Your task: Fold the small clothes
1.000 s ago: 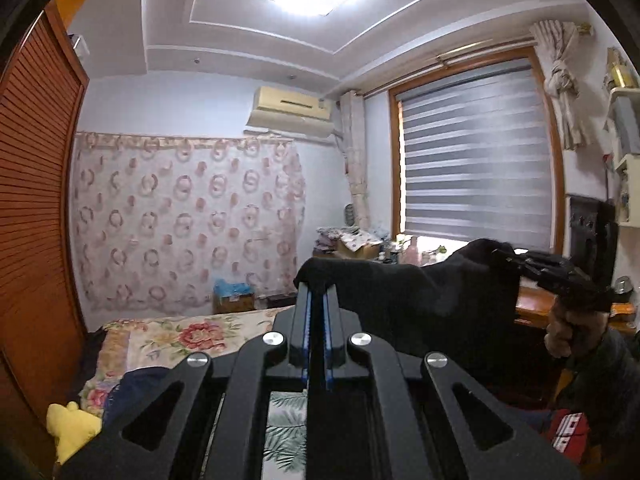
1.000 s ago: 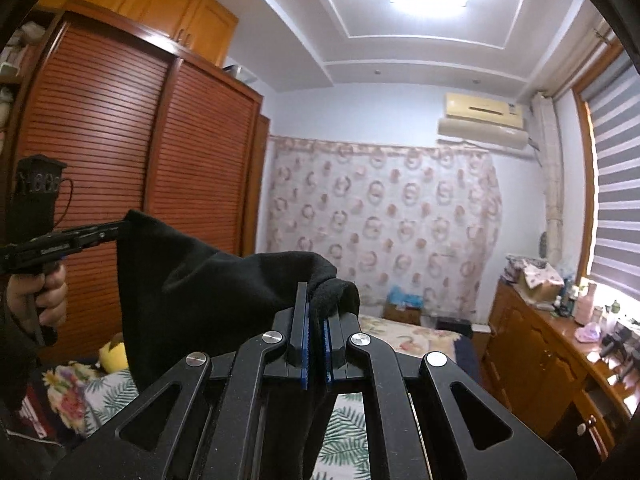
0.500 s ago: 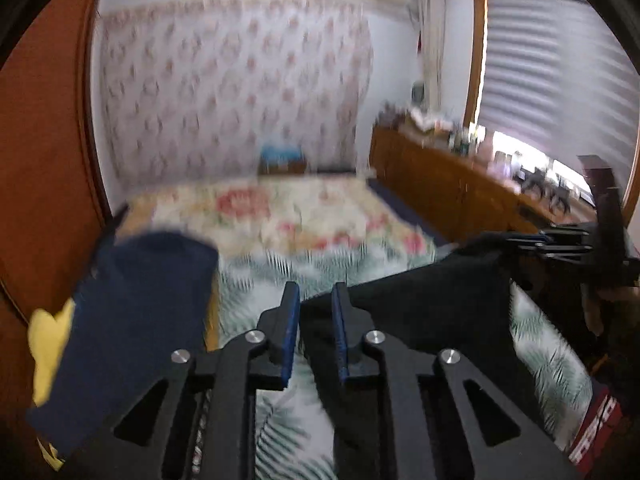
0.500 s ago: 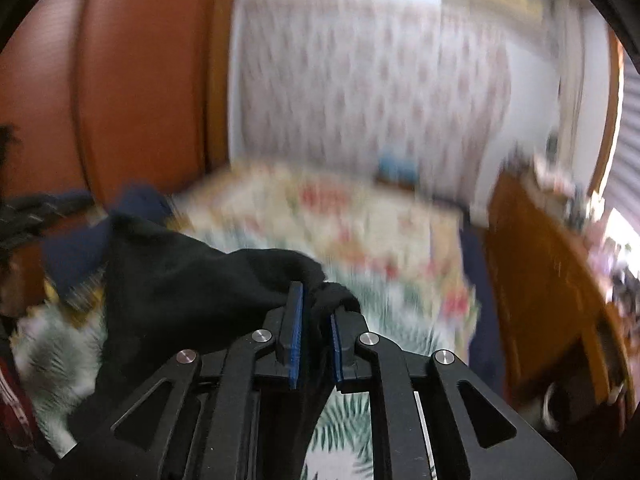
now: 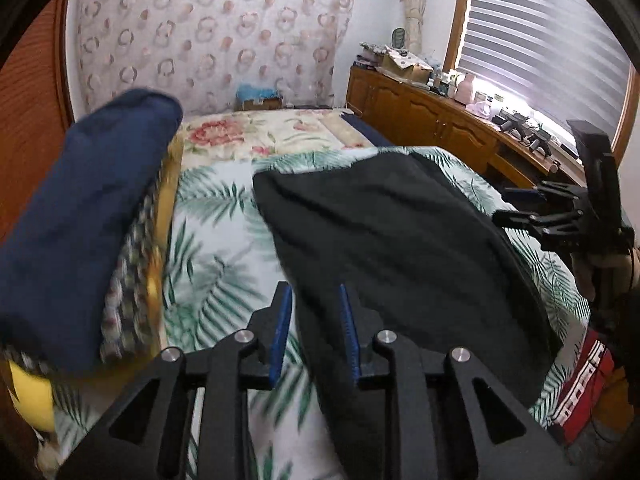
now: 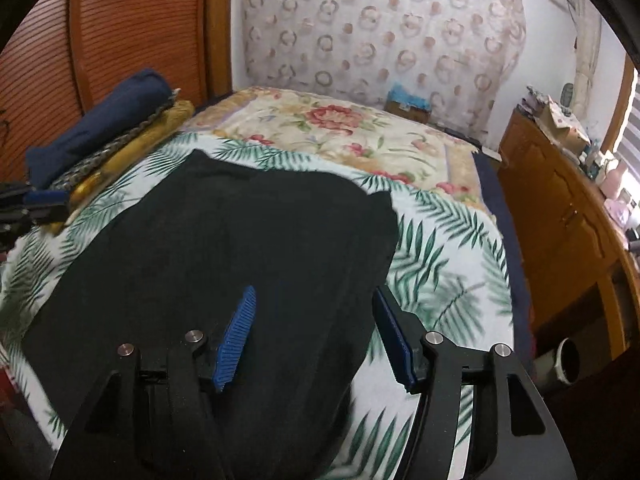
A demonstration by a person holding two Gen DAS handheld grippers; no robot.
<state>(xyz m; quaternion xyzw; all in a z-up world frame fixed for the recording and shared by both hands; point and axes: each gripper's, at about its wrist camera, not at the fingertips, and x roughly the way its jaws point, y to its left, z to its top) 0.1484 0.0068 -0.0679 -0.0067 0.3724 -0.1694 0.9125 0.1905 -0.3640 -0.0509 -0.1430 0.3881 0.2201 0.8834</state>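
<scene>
A black garment (image 5: 400, 248) lies spread flat on the palm-leaf bedcover (image 5: 216, 248); it also shows in the right wrist view (image 6: 224, 264). My left gripper (image 5: 314, 300) is open just above the garment's near left edge, holding nothing. My right gripper (image 6: 316, 300) is open wide above the garment's near right edge, empty. The right gripper also appears at the right of the left wrist view (image 5: 532, 216). The left gripper shows at the left edge of the right wrist view (image 6: 24, 204).
A stack of folded clothes, navy on top (image 5: 84, 216), sits on the bed's left side (image 6: 104, 132). A floral quilt (image 6: 340, 128) covers the far bed. A wooden cabinet (image 6: 560, 216) runs along the right. A wooden wardrobe (image 6: 120, 32) stands left.
Both grippers held the black garment up in the air, swung it down onto the bed, then opened and let it go. It now lies flat.
</scene>
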